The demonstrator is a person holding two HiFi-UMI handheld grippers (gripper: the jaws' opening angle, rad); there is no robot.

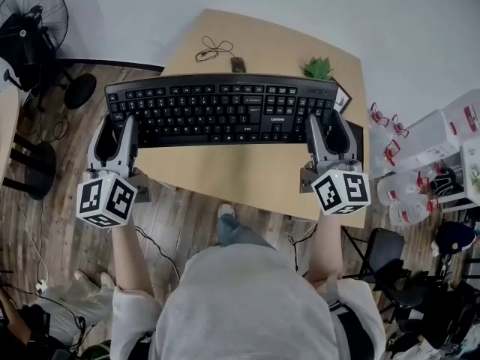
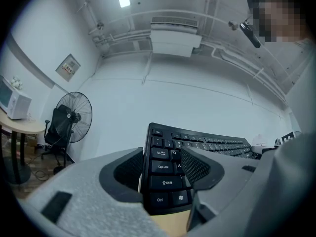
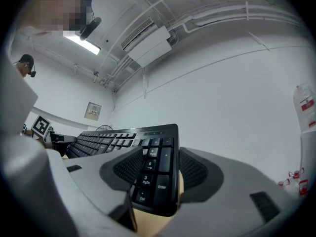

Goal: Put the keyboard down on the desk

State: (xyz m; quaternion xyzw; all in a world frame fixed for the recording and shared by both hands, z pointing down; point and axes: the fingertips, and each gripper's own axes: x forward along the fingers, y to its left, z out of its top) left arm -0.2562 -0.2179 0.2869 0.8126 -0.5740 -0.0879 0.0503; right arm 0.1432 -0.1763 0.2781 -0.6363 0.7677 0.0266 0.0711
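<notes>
Room's pretty plain: white wall (image 1: pixel 420 28) behind the keyboard (image 1: pixel 221 109), wood-plank floor (image 1: pixel 45 223) below and to the L of it. A light wood surface (image 1: pixel 225 175) sits under the keyboard, mostly bare on the near side. The keyboard's L end sticks out past the surface's edge. Can't tell if it's resting on the surface or just above it, tbh.

A black standing fan (image 1: pixel 34 17) is well off the keyboard's L end, over by the wall. A black chair (image 1: pixel 382 250) is on the floor off its R end, nearer the person. Ceiling AC unit (image 2: pixel 173 36) shows high above the keyboard in the left gripper view.

The keyboard is black, full-size, lying crosswise w/ keys up. The left hand-held gripper (image 1: pixel 118 130) is clamped on its L end, jaws pressed either side around the Shift/Ctrl keys. The right hand-held gripper (image 1: pixel 328 132) is clamped on the R end at the numpad.

Clear bottles (image 1: pixel 401 190) are near the R end. A small green plant (image 1: pixel 317 69) stands just behind the keyboard's R part, and a thin coiled cable (image 1: pixel 214 49) lies behind its middle.
</notes>
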